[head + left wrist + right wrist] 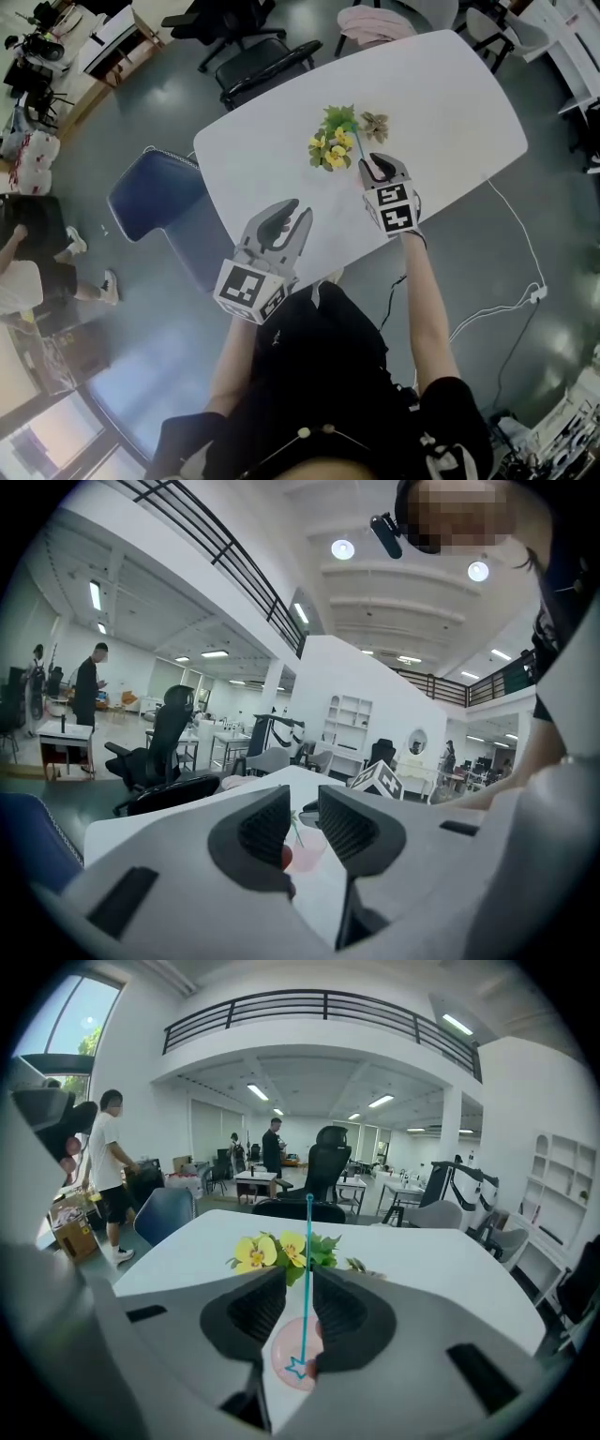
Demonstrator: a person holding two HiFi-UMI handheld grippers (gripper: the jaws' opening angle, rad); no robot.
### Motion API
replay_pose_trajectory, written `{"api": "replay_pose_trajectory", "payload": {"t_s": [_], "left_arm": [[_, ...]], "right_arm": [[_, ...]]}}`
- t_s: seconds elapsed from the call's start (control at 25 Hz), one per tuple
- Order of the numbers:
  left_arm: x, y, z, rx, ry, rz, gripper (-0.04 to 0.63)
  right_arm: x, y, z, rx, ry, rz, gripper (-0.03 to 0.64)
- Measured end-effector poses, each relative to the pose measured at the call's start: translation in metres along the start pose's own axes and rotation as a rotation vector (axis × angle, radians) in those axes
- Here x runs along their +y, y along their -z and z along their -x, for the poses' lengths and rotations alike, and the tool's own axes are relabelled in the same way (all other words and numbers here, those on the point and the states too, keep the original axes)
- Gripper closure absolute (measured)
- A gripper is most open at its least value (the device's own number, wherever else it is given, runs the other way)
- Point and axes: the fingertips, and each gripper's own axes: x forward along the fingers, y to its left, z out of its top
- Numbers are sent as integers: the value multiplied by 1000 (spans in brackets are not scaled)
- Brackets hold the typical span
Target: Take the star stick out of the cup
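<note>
Star stick point(307, 1232) stood upright, star end down in the pink cup point(284, 1349), between the narrowly parted jaws of the right gripper point(300, 1277), seemingly lined up to pinch it, while the left gripper point(303, 806), narrowly parted and empty, hovered aside.

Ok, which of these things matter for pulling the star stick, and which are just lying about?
In the job:
star stick
pink cup
right tongs, open, either side of the stick

Lying about:
yellow flowers
brown flower
left tongs, open, away from the cup
blue chair
</note>
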Motion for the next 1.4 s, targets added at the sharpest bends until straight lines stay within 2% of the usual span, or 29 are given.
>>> {"api": "replay_pose_trajectory", "payload": {"t_s": [0.28,0.56,0.76,0.92,1.2,1.4], "left_arm": [[11,3,-1,10,-42,17,508],[27,8,4,14,-77,31,508],[29,9,3,14,-72,38,508],[26,6,0,9,-56,34,508],[14,-1,-7,-16,-10,28,508],[3,-4,-15,-35,34,37,508]], "right_arm": [[-3,3,-29,45,-20,36,531],[-9,6,-40,64,21,62,572],[-14,2,-33,34,47,29,591],[-21,-18,-7,-81,74,-25,594],[-36,-60,84,-349,102,-234,594],[-38,-71,137,-444,146,-264,594]]}}
